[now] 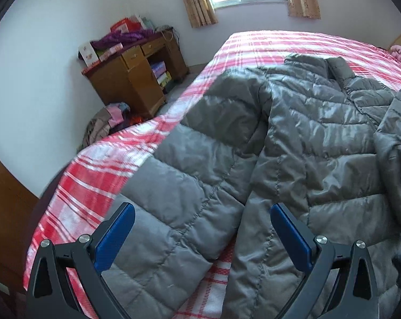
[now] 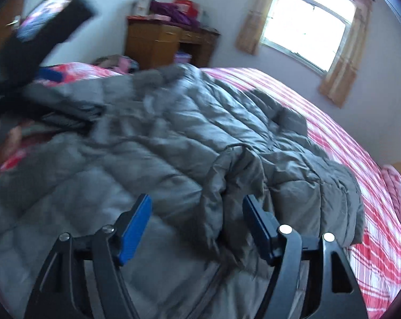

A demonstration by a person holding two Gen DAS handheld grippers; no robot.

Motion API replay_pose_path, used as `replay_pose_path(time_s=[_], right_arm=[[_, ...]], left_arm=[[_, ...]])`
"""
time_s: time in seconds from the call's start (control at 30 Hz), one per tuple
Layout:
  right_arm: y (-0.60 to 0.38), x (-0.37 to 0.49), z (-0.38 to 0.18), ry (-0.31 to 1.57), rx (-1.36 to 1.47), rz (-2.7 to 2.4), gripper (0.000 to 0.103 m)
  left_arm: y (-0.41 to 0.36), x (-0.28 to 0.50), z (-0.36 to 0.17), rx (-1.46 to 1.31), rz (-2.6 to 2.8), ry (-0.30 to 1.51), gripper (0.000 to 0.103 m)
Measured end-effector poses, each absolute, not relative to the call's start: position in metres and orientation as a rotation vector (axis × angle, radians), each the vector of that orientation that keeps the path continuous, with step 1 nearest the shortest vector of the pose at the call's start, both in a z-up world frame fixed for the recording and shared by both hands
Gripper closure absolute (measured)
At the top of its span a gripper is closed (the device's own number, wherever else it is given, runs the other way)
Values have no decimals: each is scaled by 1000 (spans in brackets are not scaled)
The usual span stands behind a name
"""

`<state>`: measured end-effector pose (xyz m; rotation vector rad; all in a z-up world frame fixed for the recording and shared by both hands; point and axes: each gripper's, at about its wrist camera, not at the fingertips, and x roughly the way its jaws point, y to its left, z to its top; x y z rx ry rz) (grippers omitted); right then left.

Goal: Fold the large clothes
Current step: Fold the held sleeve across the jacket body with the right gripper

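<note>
- the right gripper [image 2: 197, 228] has its blue pads spread wide over a raised fold of sleeve, pressing on nothing.
- the left gripper [image 1: 201, 235] is just as wide open above the other sleeve, holding nothing.
- the grey puffer jacket [image 1: 293, 138] lies spread on the red plaid bedcover [image 1: 99, 175], collar towards the window.
- it looks light, soft, springy and slick; a pinch at a cuff or hem seam should hold best.
- both grippers angle down at the jacket from its hem end.
</note>
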<state>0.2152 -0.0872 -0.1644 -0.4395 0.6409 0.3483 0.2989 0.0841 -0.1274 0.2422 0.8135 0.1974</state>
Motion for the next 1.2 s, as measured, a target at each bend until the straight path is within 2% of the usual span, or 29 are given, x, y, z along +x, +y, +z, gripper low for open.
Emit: replay_pose_path(time_s=[0.17, 0.33, 0.43, 0.5, 0.57, 0.77, 0.87, 0.97, 1.2], right_arm=[[-112, 190, -159, 607, -457, 334, 30], [-181, 196, -161, 635, -375, 182, 30], [-221, 196, -162, 653, -310, 87, 28], [-248, 198, -163, 652, -275, 16, 22], [-274, 198, -166, 653, -234, -62, 20], [-311, 199, -181, 686, -143, -120, 20], [-312, 198, -193, 702, -155, -118, 19], [-312, 195, -197, 716, -167, -128, 14], [-316, 197, -203, 730, -172, -151, 8]], left_arm=[[63, 294, -106, 283, 191, 773, 1], [22, 299, -99, 300, 148, 767, 1], [-6, 306, -102, 265, 68, 800, 1], [-25, 313, -107, 236, 22, 822, 1], [-43, 319, -112, 220, -18, 841, 1], [-90, 336, -134, 207, -104, 908, 1], [-95, 344, -144, 182, -119, 934, 3], [-92, 340, -140, 158, -104, 929, 3], [-68, 314, -87, 81, -70, 777, 3]])
